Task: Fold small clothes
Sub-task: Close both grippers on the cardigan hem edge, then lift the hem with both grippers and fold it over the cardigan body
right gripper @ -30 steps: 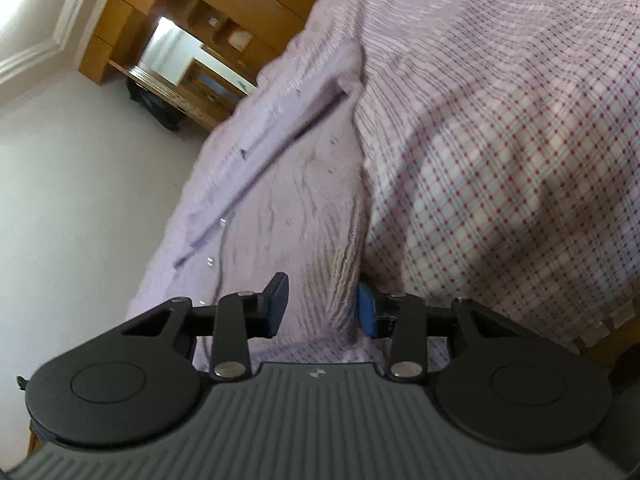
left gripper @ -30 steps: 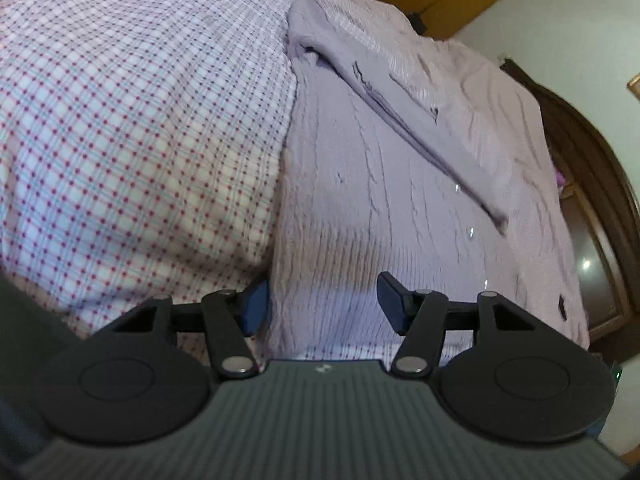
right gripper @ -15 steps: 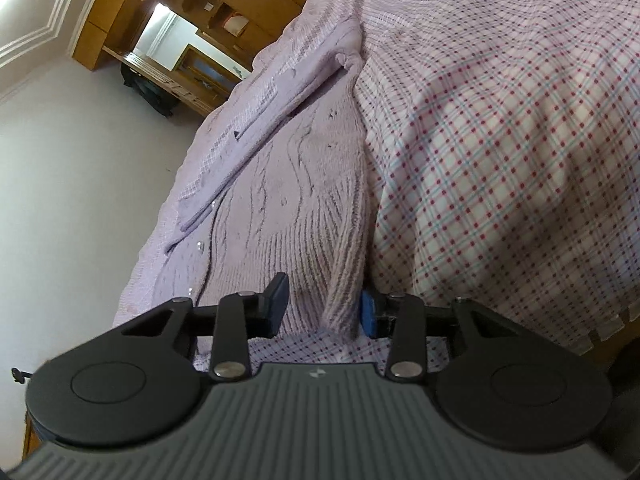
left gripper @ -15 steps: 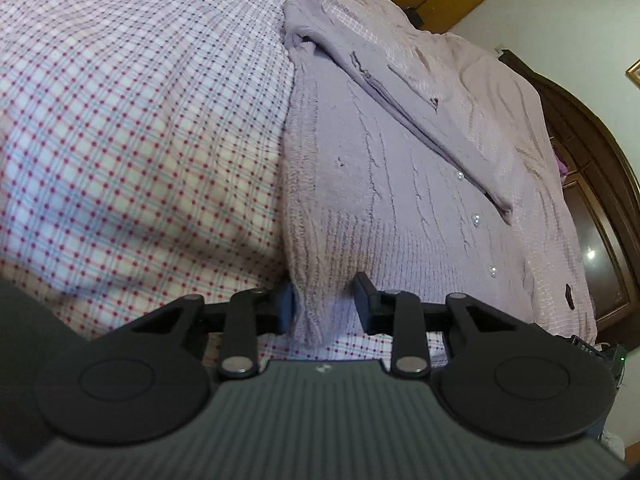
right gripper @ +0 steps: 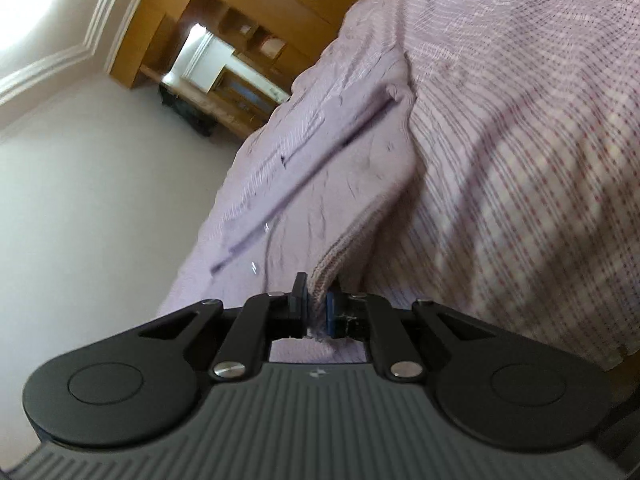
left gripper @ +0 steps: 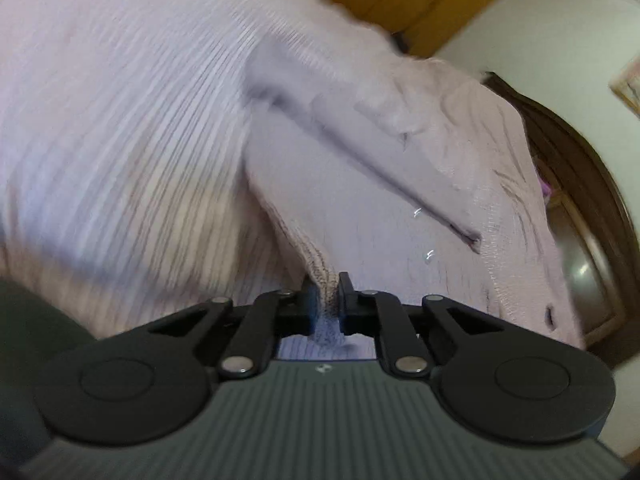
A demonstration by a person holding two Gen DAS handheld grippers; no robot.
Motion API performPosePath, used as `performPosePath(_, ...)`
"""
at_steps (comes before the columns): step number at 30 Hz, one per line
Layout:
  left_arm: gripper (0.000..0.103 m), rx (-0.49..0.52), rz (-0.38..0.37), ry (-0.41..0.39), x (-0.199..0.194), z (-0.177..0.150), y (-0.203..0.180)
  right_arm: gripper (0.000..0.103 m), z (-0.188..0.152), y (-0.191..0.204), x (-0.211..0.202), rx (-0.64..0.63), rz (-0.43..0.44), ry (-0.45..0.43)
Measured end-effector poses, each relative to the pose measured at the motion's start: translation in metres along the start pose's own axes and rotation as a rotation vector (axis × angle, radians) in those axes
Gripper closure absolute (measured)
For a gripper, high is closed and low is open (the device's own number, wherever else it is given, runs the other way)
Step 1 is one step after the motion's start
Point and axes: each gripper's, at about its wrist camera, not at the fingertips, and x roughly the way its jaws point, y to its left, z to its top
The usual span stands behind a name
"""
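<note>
The lilac knit cardigan (left gripper: pixel 360 208) lay spread on the bed, over a checked bedsheet (right gripper: pixel 520 160) of red and blue lines on white. Both grippers had just been closing on its ribbed hem. The left gripper (left gripper: pixel 325 300) was clamped on one bottom corner, with a bunched ridge of ribbing squeezed between its pads. The right gripper (right gripper: pixel 316 304) pinched the other corner the same way, a little frayed yarn showing below its blue pad.

As far as I could judge, the folding had barely begun. One sleeve (left gripper: pixel 380 168) already lay slanted across the front, which looked like an early tuck, but the body was still at full length. The hem looked gripped and ready to be carried up towards the collar; that fold, and any after it, remained to be done.

The wool looked soft and thick, cable-patterned down the front with a tighter rib at the bottom. Small pearly buttons (left gripper: pixel 429 255) caught the light along the placket. The sheet was thin, smooth cotton, slightly rumpled.
</note>
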Motion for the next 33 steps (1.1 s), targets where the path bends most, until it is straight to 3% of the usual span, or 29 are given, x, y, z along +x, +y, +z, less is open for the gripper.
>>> performPosePath(10, 0.091, -0.036, -0.027, -0.051, -0.003, 0.026, -0.002, 0.095, 0.038, 0.041, 0.005, -0.048, 0.094, -0.064)
performPosePath(17, 0.091, 0.005, -0.018, -0.109, 0.0, 0.054, -0.021, 0.095, 0.06, 0.065, 0.017, -0.098, 0.113, -0.073)
performPosePath(33, 0.091, 0.064, 0.007, -0.18, 0.014, 0.129, -0.045, 0.095, 0.143, 0.134, 0.049, -0.242, -0.009, -0.081)
